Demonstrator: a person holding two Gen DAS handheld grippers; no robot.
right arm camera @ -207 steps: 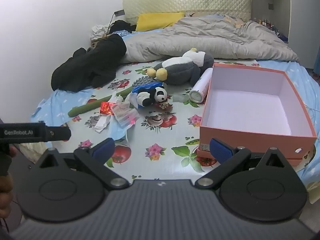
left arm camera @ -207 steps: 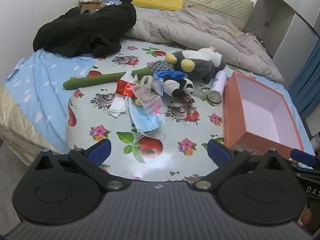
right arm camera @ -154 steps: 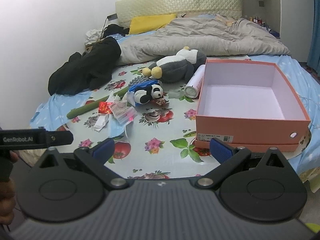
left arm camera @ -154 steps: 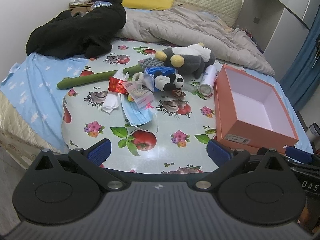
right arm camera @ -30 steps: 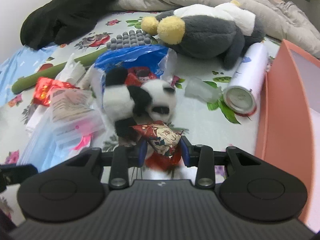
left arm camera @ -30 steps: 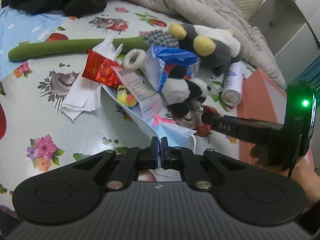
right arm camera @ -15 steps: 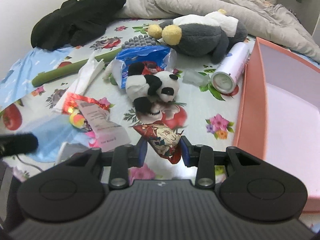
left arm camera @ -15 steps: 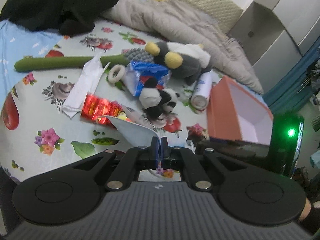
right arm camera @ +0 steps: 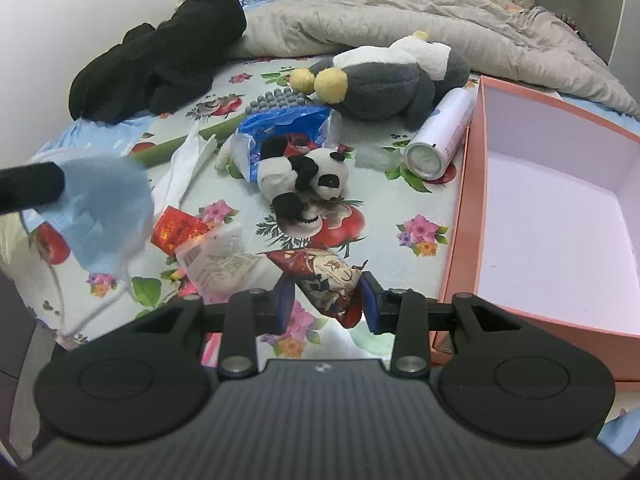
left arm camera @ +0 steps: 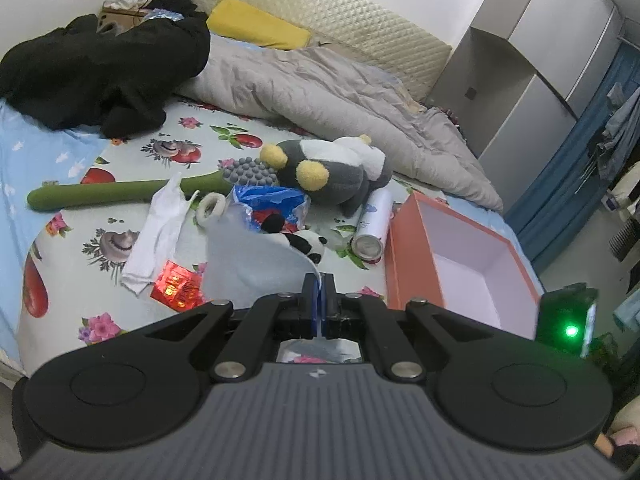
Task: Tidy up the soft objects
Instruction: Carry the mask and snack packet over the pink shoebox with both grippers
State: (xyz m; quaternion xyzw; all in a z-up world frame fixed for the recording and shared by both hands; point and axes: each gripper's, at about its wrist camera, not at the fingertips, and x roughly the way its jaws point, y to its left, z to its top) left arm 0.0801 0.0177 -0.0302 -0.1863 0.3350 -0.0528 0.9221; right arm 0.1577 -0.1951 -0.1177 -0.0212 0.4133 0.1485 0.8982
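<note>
Left gripper [left arm camera: 319, 280]: fingers pressed together, blue face mask [left arm camera: 256, 258] pinched by its edge & held above floral cloth [left arm camera: 100, 280]. Right gripper [right arm camera: 326, 296]: patterned pouch [right arm camera: 326, 276] pinched, held near the pink box [right arm camera: 560, 216], left of it. Panda plush [right arm camera: 304, 176] is seen farther back on cloth.

Pale-blue face mask [right arm camera: 106, 216], blk/wht panda plush [right arm camera: 304, 180], salmon-pink box [right arm camera: 464, 216]
</note>
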